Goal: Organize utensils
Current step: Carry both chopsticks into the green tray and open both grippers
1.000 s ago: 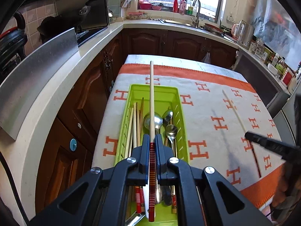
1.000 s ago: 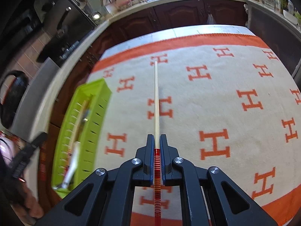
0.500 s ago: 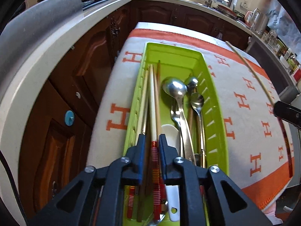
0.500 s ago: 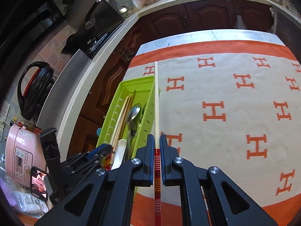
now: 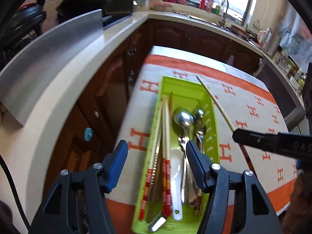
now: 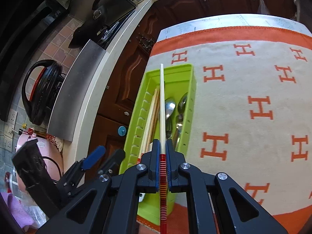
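A lime green utensil tray [image 5: 211, 109] [image 6: 187, 136] lies on the orange-and-cream H-pattern cloth and holds several chopsticks [image 5: 165, 132], metal spoons [image 5: 183, 119] and a white spoon [image 5: 176, 167]. My left gripper [image 5: 157, 161] is open and empty above the tray's near end; it also shows in the right wrist view [image 6: 103, 156]. My right gripper [image 6: 162, 152] is shut on a red-handled chopstick [image 6: 161, 101] held over the tray; in the left wrist view this chopstick [image 5: 216, 103] slants above the tray's right rim.
A cream countertop [image 5: 64, 105] with a metal panel [image 5: 48, 58] runs along the left, with dark wood cabinets [image 5: 109, 97] below. A black rice cooker [image 6: 42, 91] and pink appliance [image 6: 50, 156] stand there. The cloth [image 6: 243, 97] stretches right of the tray.
My left gripper has opened and let its chopstick fall among those in the tray, then drawn back. My right gripper has carried its chopstick left, from over the cloth to over the tray.
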Motion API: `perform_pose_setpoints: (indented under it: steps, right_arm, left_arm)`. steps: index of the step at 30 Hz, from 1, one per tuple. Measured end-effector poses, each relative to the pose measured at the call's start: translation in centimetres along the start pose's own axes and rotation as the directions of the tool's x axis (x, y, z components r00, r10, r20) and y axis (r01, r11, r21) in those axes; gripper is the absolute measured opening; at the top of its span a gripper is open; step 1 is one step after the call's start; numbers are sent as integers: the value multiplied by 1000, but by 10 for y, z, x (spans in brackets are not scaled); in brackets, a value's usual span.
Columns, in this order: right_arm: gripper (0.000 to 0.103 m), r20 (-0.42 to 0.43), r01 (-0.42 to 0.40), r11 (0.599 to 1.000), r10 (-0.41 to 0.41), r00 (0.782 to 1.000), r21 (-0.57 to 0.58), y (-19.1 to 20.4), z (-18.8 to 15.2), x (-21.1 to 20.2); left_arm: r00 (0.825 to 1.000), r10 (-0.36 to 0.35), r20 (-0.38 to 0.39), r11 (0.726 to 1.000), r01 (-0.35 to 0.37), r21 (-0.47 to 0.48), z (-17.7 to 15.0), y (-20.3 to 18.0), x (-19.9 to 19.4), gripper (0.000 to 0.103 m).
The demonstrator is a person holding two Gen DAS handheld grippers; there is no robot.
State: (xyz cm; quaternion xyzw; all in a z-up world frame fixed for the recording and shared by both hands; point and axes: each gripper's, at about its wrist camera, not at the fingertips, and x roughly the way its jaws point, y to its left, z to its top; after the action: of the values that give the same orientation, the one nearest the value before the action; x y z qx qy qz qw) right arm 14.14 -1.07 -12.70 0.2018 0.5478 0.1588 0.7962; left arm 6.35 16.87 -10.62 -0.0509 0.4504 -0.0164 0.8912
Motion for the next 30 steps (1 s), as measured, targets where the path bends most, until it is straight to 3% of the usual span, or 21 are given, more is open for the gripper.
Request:
perform_pose_setpoints:
  steps: [3,17,19,30]
  right_arm:
    - [6,-19,-20,1000,20,1000,12,10,1,13]
    - [9,-113,-48,992,61,992,114,16,0,75]
    - [16,-130,-60,993,73,989,104,18,-2,78]
    - [17,-108,-40,995,49,993,87,10,-10,60]
  left_arm:
    - [999,45,20,999,-44,-19,4,9,-5,60]
    - [998,70,-4,995,-71,-65,2,23,-1,60]
    - [997,73,-4,995,-73,-69,2,24,-1,60]
    - [998,58,-12,996,-59,-61,1,19,-1,60]
